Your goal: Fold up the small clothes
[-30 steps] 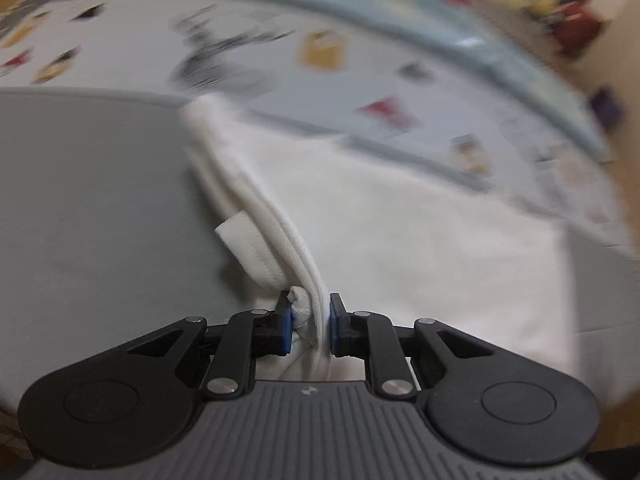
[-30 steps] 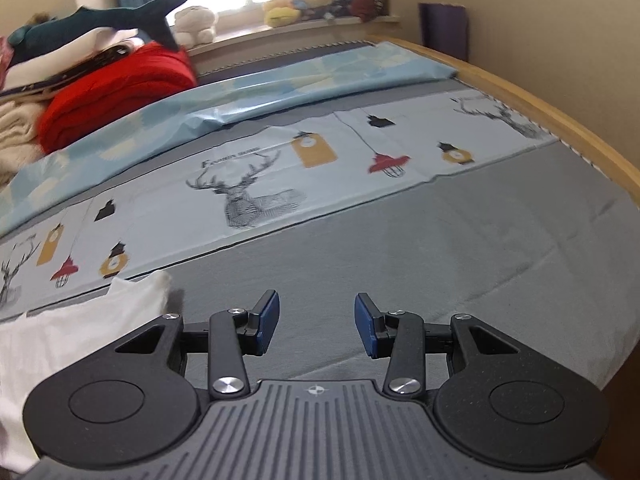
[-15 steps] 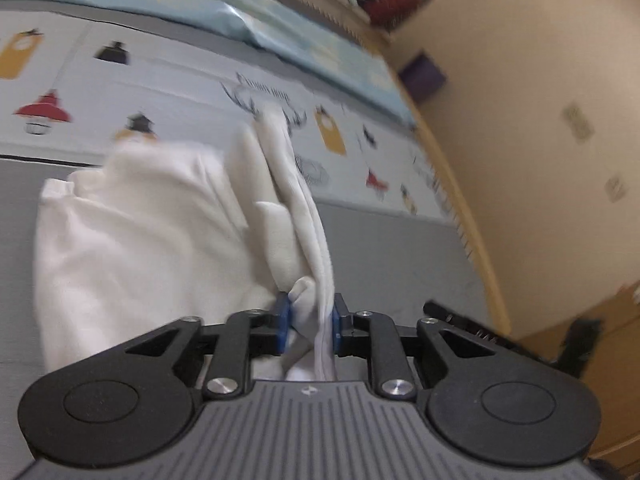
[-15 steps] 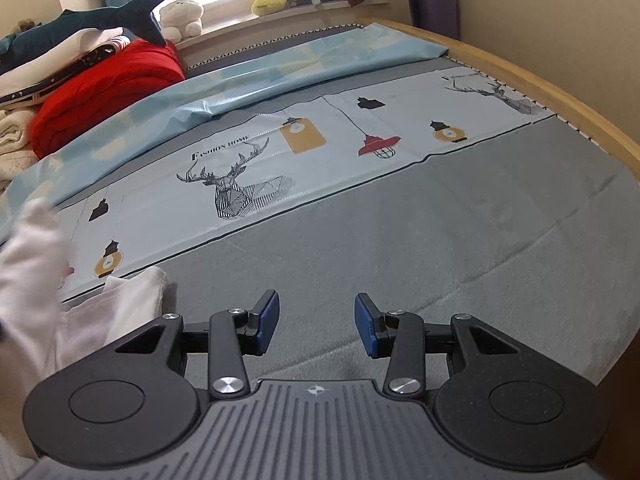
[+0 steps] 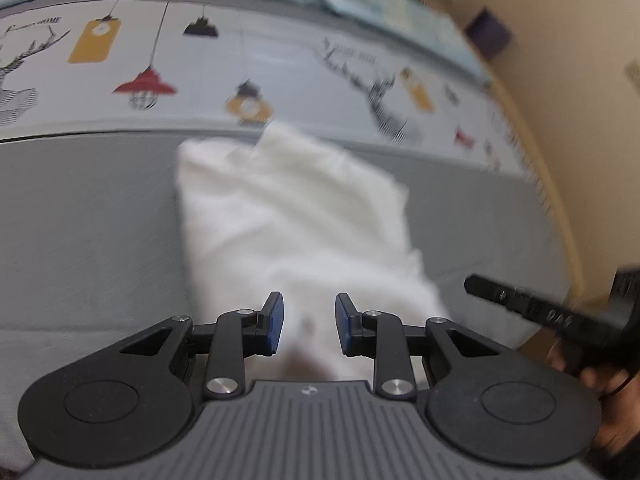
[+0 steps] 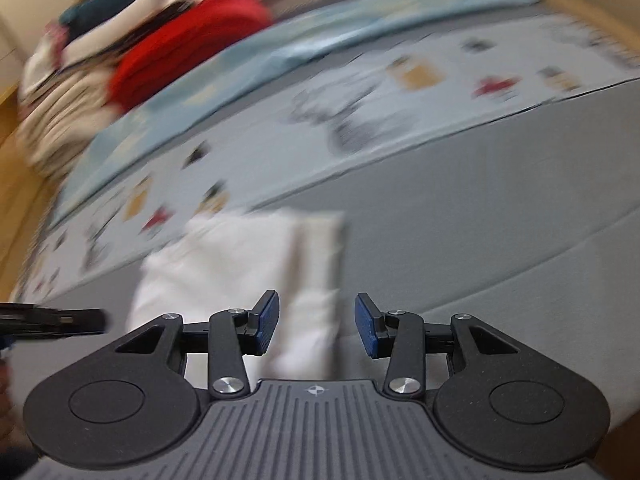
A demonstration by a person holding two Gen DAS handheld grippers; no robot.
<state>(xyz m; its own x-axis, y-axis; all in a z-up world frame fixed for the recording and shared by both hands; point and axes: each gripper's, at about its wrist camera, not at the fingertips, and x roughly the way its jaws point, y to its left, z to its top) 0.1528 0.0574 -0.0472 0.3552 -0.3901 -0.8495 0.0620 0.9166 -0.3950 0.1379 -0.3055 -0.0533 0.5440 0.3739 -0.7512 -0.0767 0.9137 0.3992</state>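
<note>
On grey bed sheet (image 5: 80, 220), white garment (image 5: 296, 216) lies folded into narrow strip. Left tongs (image 5: 308, 322) released, pads clear of cloth beneath, likely done with fold. Right tongs (image 6: 316, 322) parted, empty, angled over garment's near edge (image 6: 308, 320), probably lining up next pinch.

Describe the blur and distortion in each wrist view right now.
Left wrist view: the white garment is smeared soft, the printed sheet blurs toward the right, and fisheye bends the bed edge. Right wrist view: heavier motion blur, with the red blanket and prints streaked; only the right gripper stays sharp.
</note>
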